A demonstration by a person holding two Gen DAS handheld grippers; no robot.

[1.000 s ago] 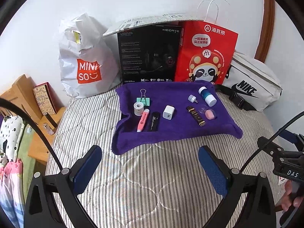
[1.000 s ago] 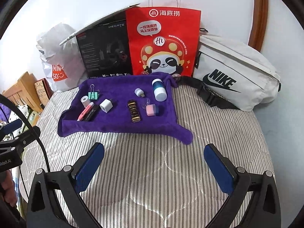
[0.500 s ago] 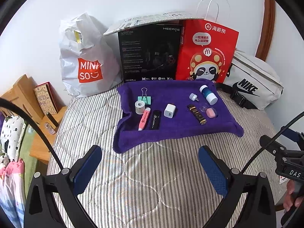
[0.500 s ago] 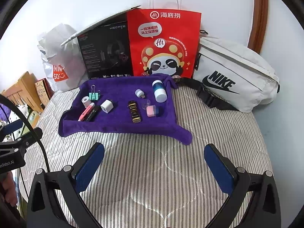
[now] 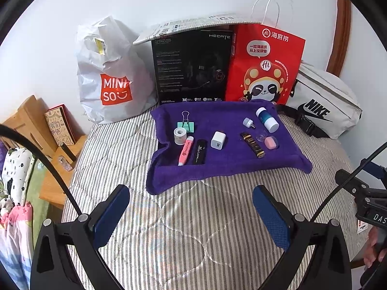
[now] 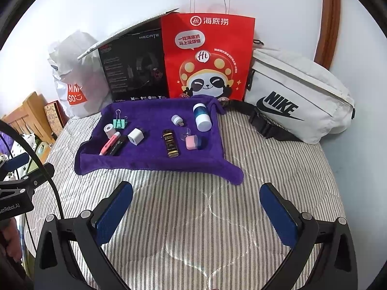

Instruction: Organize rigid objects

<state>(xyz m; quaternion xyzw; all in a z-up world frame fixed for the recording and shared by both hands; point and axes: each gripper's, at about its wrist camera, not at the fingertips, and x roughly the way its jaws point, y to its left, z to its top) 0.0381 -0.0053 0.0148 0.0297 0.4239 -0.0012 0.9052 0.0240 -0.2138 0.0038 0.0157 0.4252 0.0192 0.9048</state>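
Open room: my left gripper (image 5: 191, 213) and my right gripper (image 6: 196, 211) both hang over the near part of the bed (image 5: 193, 229), where the striped quilted cover is bare from the near edge up to the purple towel (image 5: 225, 159).
Far edge of the bed: a crinkled white plastic bag (image 5: 108, 75), a black cardboard box (image 5: 191, 67), a glossy red paper bag (image 5: 263, 65) and a white fabric waist bag (image 5: 324, 101) stand in a row against the wall, closing that side.
Left edge of the bed: a wooden bedside stand (image 5: 31, 120) sits just beside it.
Right edge of the bed: the cover runs close to the wall.
My left fingers (image 5: 112, 213): spread wide, blue padded faces, holding nothing, touching nothing.
My right fingers (image 6: 278, 213): spread wide too, empty, clear of the cover.
Towel: soft pile, edges rumpled and turned up, lying toward the far edge of the bed; all the small things rest on it.
Towel, left part: a green binder clip (image 5: 185, 124) with wire handles, a small white tape roll (image 5: 180, 135), a pink pen (image 5: 185, 151) and a flat black stick (image 5: 199, 151) side by side.
Towel, middle: a white cube charger (image 5: 218, 140).
Towel, right part: a dark slim bottle (image 5: 252, 144) lying down, a pink case (image 5: 270, 142), a small clear cup (image 5: 261, 135), a little capped plug (image 5: 248, 122), a blue and white cylinder (image 5: 266, 119) on its side.
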